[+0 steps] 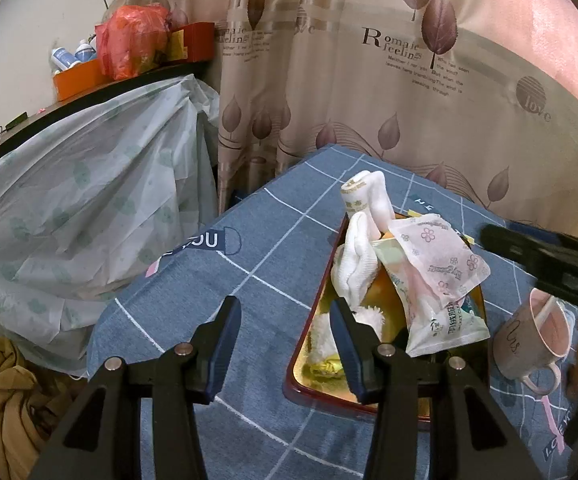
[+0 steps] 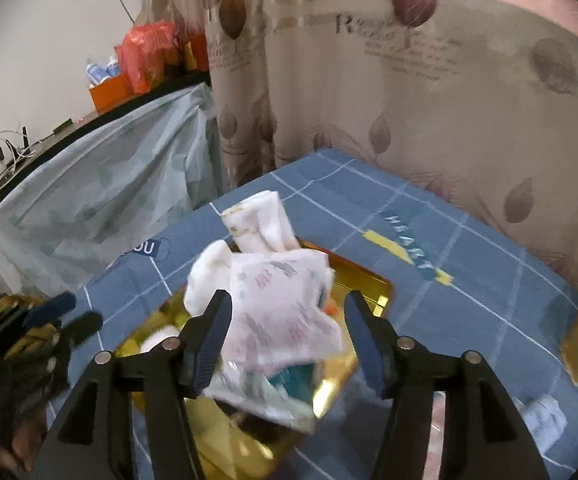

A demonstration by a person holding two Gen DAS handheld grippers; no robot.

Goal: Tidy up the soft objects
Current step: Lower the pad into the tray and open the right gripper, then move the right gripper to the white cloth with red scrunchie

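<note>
Crinkly plastic tissue packets [image 1: 441,264] are piled in the gold tray [image 1: 385,394] on our desk; both grippers, left [image 1: 285,340] and right [image 2: 287,338], gape empty, and the leaning heap could slide out.
</note>
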